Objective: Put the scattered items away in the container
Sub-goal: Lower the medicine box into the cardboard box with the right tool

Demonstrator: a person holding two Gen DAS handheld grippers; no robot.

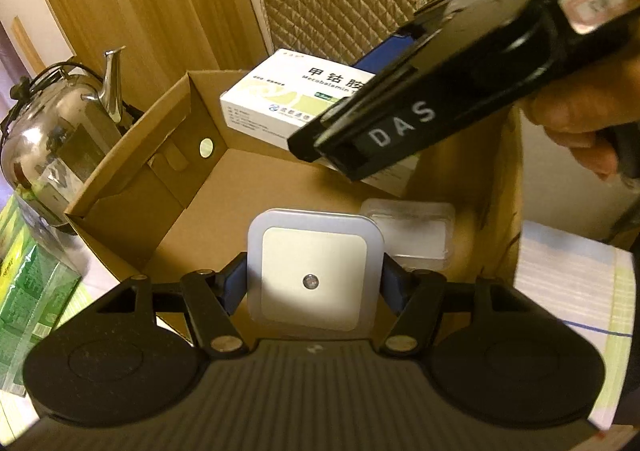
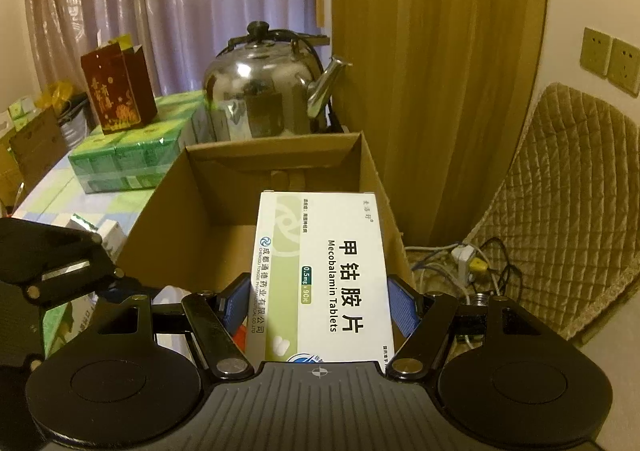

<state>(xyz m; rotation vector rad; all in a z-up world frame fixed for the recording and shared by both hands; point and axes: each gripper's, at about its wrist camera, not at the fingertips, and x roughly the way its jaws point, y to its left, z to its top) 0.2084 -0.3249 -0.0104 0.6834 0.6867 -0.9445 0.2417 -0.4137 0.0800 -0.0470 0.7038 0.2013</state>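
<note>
left tongs (image 1: 314,279) gripping night light (image 1: 315,269) | right tongs (image 2: 318,305) gripping medicine box (image 2: 320,279) over cardboard box (image 2: 192,211) | kettle (image 2: 260,91) behind | clear case (image 1: 416,231), possibly inside

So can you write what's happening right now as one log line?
left gripper: shut on night light | right gripper: shut on tablet box | both over cardboard box | not released
</note>
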